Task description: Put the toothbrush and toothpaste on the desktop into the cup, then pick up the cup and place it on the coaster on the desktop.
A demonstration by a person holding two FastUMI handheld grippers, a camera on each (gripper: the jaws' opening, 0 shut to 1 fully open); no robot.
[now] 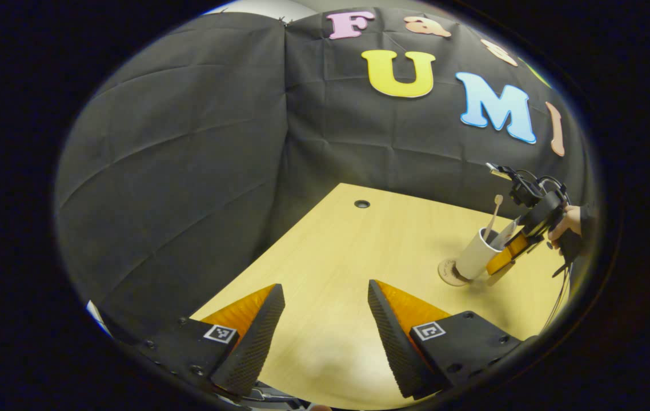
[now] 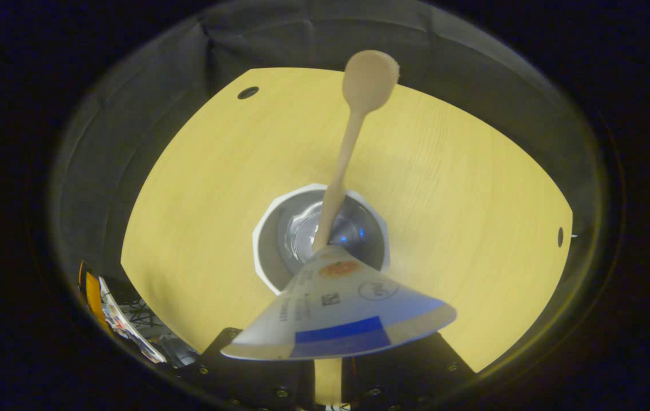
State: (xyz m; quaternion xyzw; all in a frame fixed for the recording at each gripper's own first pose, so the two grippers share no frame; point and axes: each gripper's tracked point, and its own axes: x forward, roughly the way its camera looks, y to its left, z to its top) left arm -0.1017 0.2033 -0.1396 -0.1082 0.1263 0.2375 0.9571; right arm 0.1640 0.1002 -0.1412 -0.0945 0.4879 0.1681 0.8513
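The left claw hung spread wide over the near part of the table, pinching nothing, its two fingers well apart with bare wood between them. Toward the table's right edge, in the left gripper view, the white cup stood on the round coaster, with the toothbrush leaning upright out of it and the toothpaste beside the brush at the rim. The right claw, held by a hand, sat against the cup's right side, touching or just beside it.

In the right gripper view the camera looked down into the cup; the toothbrush rose from inside it, head uppermost, and the toothpaste fanned its flat crimped end across the fingers below. Whether the right claw's fingers pressed on the cup, I could not tell.
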